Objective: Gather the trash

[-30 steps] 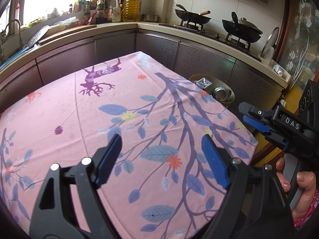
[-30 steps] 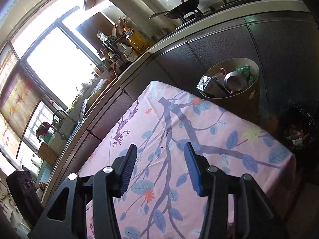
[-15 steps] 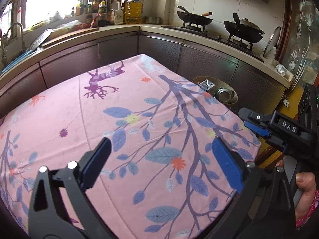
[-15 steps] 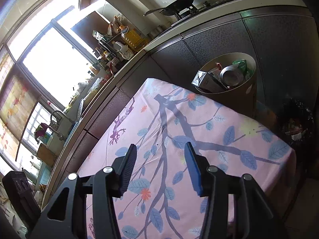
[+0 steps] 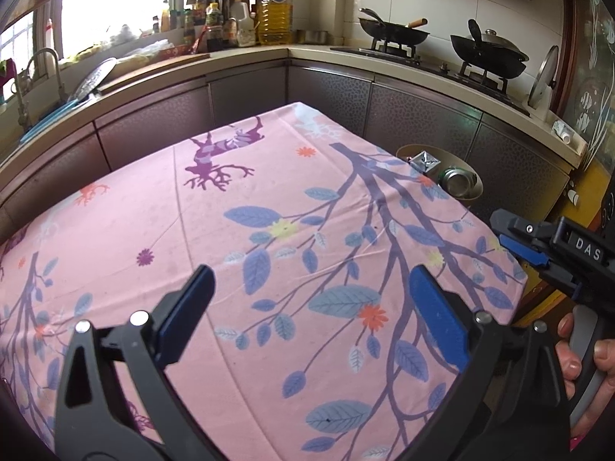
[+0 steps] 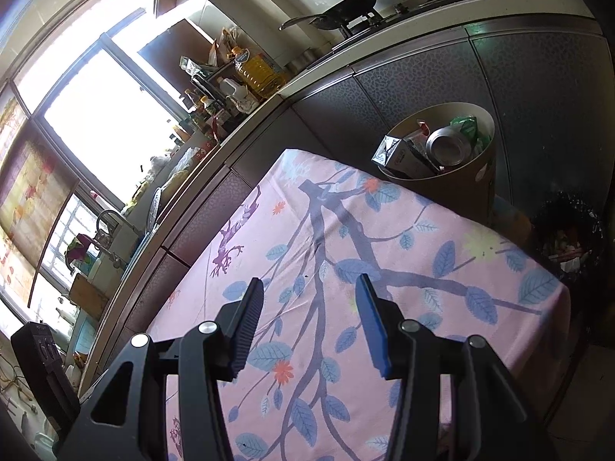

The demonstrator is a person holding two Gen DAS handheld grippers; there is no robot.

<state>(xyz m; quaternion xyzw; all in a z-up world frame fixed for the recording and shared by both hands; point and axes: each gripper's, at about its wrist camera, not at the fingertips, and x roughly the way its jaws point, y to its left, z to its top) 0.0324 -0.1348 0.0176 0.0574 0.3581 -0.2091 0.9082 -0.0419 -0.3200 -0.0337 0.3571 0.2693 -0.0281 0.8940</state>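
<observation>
A tan round bin (image 6: 442, 192) stands on the floor past the table's far corner. It holds a milk carton (image 6: 399, 151), a crushed can (image 6: 446, 146) and a green wrapper (image 6: 467, 125). The left wrist view shows the bin's rim (image 5: 474, 192), the can (image 5: 457, 180) and the carton (image 5: 424, 161) behind the table edge. My left gripper (image 5: 311, 272) hangs over the pink flowered tablecloth (image 5: 269, 211), wide open and holding nothing. My right gripper (image 6: 309, 280) is half open over the same cloth (image 6: 384, 249), nothing between its fingers. It also shows at the table's right edge (image 5: 503, 230).
A dark bag-lined bin (image 6: 569, 238) with rubbish sits on the floor right of the tan one. Kitchen counters wrap the far side, with woks (image 5: 396, 32) on a stove, an oil bottle (image 5: 275, 15) and a sink tap (image 5: 46, 61). A person's hand (image 5: 576, 345) grips the right handle.
My left gripper's jaws have spread wider apart, and its view has tipped up slightly. The right gripper has kept its opening and place.
</observation>
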